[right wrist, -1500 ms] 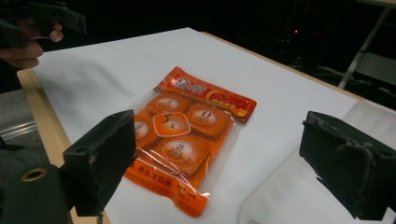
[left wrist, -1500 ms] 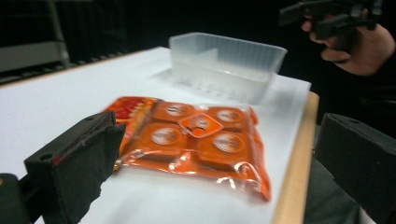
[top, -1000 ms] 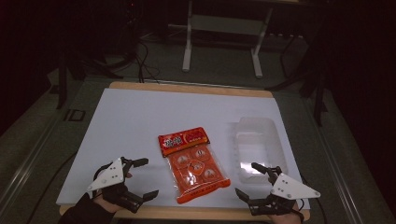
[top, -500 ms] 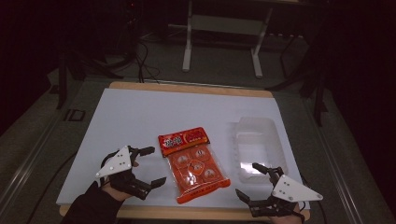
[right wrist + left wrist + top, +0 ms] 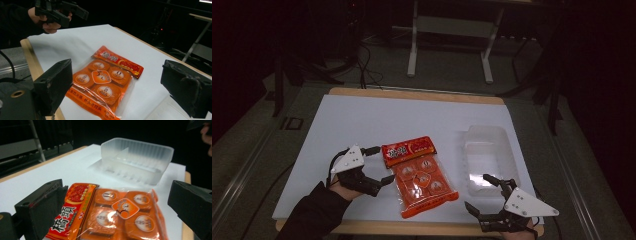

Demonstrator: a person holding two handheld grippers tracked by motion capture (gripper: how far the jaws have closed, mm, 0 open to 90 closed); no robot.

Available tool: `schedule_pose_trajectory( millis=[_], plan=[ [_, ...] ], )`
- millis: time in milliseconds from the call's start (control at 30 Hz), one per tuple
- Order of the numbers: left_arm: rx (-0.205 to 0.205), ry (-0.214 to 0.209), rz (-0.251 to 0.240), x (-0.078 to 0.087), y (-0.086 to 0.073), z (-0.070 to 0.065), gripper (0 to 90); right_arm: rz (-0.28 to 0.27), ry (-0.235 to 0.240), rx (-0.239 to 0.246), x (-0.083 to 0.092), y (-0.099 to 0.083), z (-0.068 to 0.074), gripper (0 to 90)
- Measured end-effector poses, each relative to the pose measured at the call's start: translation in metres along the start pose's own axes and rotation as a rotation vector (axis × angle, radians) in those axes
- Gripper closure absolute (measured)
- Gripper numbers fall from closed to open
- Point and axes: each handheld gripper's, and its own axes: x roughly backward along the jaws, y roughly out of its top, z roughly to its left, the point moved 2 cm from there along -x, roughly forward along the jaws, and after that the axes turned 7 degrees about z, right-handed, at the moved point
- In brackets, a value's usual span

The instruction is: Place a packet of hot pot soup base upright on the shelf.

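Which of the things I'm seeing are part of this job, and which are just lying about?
In the job:
- orange snack pack, flat on the table, next to the left gripper, whose fingers are open
- clear plastic tray, empty, to the pack's right
- right gripper, open near the table's front edge

Lying about:
- metal stand on the floor beyond the table
- floor cables

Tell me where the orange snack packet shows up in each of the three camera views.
High view: orange snack packet lies at centre bottom, between the two grippers.
Left gripper view: it lies low in the middle, between the black jaws.
Right gripper view: it lies centre, slightly low.
Shared landmark: the white table top.
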Motion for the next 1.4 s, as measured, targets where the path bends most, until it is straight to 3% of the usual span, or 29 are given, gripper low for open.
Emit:
schedule_pose_trajectory(
  millis=[233,500,700,800,967,1100,1233,1300,1400],
  plan=[
    [0.021,0.044,0.039,-0.017,-0.006,0.017,1.0,0.005,-0.007,0.008,-0.002,-0.001,0.002,10.4],
    [0.119,0.079,0.037,-0.033,-0.017,0.041,3.3,0.013,-0.015,0.01,-0.004,-0.001,0.002,10.5],
    [0.152,0.123,0.078,-0.044,-0.025,0.053,5.6,0.021,-0.014,0.015,-0.005,-0.002,0.003,12.0],
    [0.162,0.133,0.083,-0.049,-0.029,0.058,11.5,0.021,-0.013,0.017,-0.005,-0.002,0.003,12.0],
    [0.18,0.16,0.169,-0.062,-0.038,0.069,15.1,0.02,-0.017,0.021,-0.006,-0.002,0.003,12.1],
    [0.184,0.196,0.209,-0.071,-0.044,0.075,20.9,0.029,-0.011,0.021,-0.007,-0.003,0.004,12.2],
    [0.216,0.221,0.246,-0.077,-0.048,0.083,23.6,0.029,-0.006,0.02,-0.007,-0.003,0.004,12.2],
    [0.252,0.214,0.255,-0.079,-0.051,0.087,27.0,0.031,-0.007,0.02,-0.007,-0.003,0.004,12.2],
    [0.276,0.214,0.276,-0.082,-0.054,0.092,30.5,0.033,-0.003,0.021,-0.008,-0.003,0.004,12.2]
  ],
)
